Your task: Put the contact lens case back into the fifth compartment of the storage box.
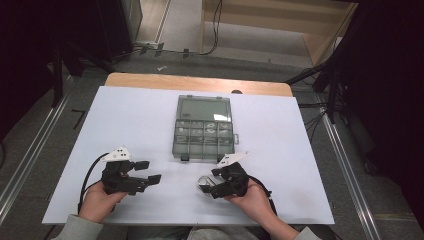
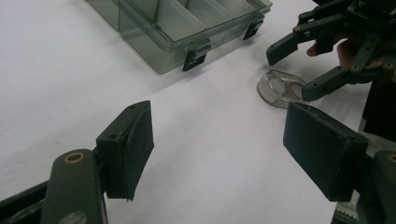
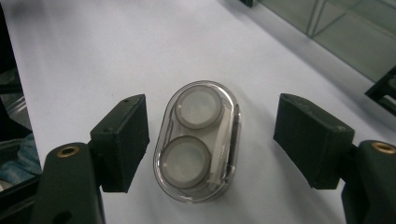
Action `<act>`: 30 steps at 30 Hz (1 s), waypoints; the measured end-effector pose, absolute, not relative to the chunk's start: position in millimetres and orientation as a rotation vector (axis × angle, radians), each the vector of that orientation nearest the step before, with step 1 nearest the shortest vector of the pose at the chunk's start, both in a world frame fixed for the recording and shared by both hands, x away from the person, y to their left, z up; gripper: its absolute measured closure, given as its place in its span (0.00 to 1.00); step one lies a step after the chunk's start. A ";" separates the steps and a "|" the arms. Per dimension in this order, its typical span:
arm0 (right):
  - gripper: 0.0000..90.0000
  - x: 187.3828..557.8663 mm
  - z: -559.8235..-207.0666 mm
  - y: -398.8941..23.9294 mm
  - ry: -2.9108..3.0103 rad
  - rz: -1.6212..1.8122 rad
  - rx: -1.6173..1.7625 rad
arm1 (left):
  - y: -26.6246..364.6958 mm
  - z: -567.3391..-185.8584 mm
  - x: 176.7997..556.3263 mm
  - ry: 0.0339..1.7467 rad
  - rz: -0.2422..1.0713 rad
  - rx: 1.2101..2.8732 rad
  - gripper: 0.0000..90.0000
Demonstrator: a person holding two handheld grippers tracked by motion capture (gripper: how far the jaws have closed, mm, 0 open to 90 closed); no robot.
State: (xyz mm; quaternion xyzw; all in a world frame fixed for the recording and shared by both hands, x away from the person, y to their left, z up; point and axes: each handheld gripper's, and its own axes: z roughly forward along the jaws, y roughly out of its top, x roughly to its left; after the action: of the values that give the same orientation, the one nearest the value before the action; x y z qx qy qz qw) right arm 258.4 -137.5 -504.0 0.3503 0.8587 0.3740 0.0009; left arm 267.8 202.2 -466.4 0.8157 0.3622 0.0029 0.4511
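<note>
In the high view the right tool (image 1: 209, 186) sits low and right of centre, bent over a small clear lens case (image 1: 203, 183) lying on the white bench (image 1: 135, 125), while the left tool (image 1: 146, 176) rests apart at lower left and the grey compartment box (image 1: 204, 128) stands open in the middle. In the left gripper view that left tool's jaws gape with nothing but bare bench between them; the lens case (image 2: 281, 88) shows at upper right, under the other tool, so a sweep that way could knock it. In the right gripper view the right tool (image 3: 217, 140) stands wide, pads clear of the lens case (image 3: 198, 140), which lies lengthwise in the centre of the frame between them. The case looks smooth, low and rounded; I judge that jaws closing too high could squeeze it out sideways or skid it across the bench.
</note>
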 end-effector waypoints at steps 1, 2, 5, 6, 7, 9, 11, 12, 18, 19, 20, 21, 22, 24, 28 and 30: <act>0.29 257.5 -504.6 -135.9 2.703 1.163 1.101 | 202.2 -466.4 267.8 0.896 0.007 2.016 0.28; 0.30 257.2 -505.1 -135.0 2.704 1.156 1.099 | 202.3 -466.4 267.9 0.895 0.005 2.015 0.28; 0.33 255.6 -506.7 -131.6 2.713 1.121 1.090 | 202.6 -466.2 267.7 0.895 0.007 2.014 0.28; 0.33 254.6 -507.0 -130.9 2.711 1.114 1.088 | 202.7 -466.1 267.7 0.894 0.008 2.013 0.28; 0.34 253.4 -506.9 -130.2 2.701 1.101 1.087 | 202.8 -466.0 267.6 0.894 0.007 2.014 0.28; 0.35 251.2 -507.0 -128.1 2.688 1.083 1.079 | 202.7 -466.1 267.7 0.895 0.008 2.013 0.28; 0.35 249.3 -506.9 -125.9 2.678 1.064 1.079 | 202.6 -466.2 267.7 0.894 0.008 2.014 0.28; 0.35 248.5 -507.0 -125.0 2.673 1.056 1.075 | 202.7 -466.1 267.7 0.894 0.008 2.014 0.28; 0.43 244.1 -507.1 -119.9 2.637 1.019 1.077 | 203.2 -465.5 267.6 0.896 0.009 2.011 0.28; 0.44 243.6 -507.0 -119.3 2.635 1.014 1.081 | 203.1 -465.7 267.7 0.895 0.009 2.011 0.28; 0.47 242.9 -507.0 -118.5 2.628 1.010 1.082 | 203.0 -465.6 267.6 0.895 0.010 2.014 0.28; 0.47 242.9 -507.0 -118.5 2.628 1.010 1.082 | 202.9 -465.6 267.5 0.895 0.009 2.014 0.28; 0.48 242.6 -506.9 -118.2 2.626 1.010 1.082 | 202.7 -465.6 267.5 0.895 0.008 2.013 0.28; 0.49 242.6 -506.7 -117.8 2.630 1.006 1.078 | 202.6 -465.5 267.3 0.894 0.009 2.012 0.28; 0.51 244.2 -506.4 -118.7 2.643 1.007 1.052 | 202.4 -465.0 266.8 0.895 0.014 2.011 0.28; 0.52 245.9 -505.3 -119.2 2.663 1.001 1.036 | 202.4 -464.8 266.6 0.895 0.015 2.010 0.28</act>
State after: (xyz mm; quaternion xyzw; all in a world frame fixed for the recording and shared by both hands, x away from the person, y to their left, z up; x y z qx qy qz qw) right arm 245.9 -119.2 -505.3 0.3416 0.8781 0.3301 0.0570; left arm 266.6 202.4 -464.8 0.8143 0.3625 0.0062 0.4533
